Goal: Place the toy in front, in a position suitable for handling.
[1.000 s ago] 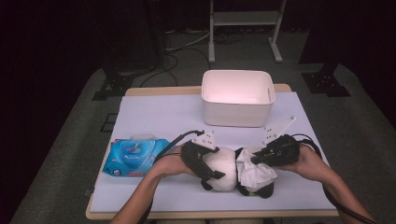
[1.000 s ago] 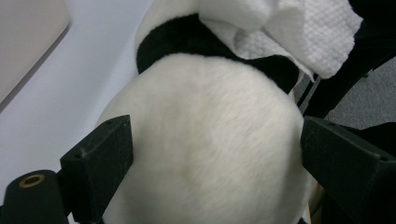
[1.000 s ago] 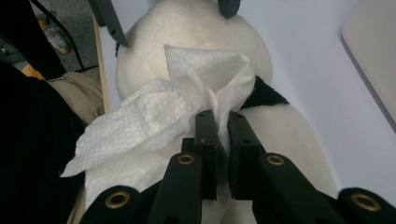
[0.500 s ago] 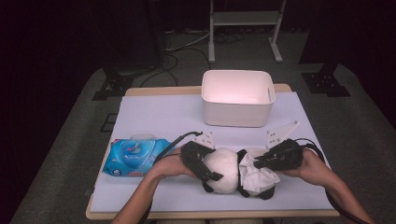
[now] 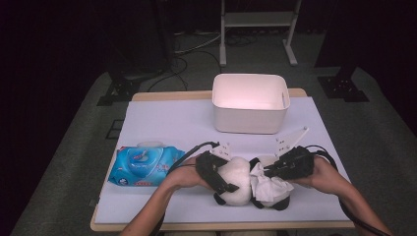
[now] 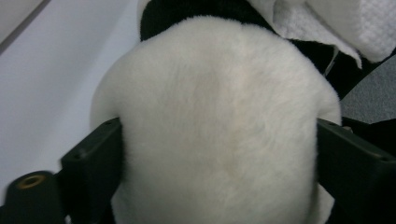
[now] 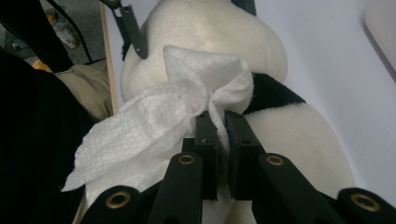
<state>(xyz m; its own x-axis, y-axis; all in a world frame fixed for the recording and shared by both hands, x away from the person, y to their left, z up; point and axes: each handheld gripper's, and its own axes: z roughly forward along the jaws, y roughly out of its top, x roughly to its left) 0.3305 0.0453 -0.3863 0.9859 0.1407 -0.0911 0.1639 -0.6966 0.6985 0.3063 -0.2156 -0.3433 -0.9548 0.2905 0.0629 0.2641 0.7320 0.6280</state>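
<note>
Surface (image 5: 162,118): I see a wooden top under a white sheet.
Bin (image 5: 250,103): white, open, at the far edge.
Wipes pack (image 5: 145,165): blue, flat, nearer me and left of the bin.
Plush panda (image 5: 246,184): black-and-white, lying nearer me than the bin.

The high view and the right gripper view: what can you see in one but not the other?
The high view alone has the white bin, the blue wipes pack and the right gripper from outside. The right gripper view alone shows up close its jaws pinching a fold of the white wipe. Both show the plush panda with the wipe pressed on it and the left gripper clamped around it.
</note>
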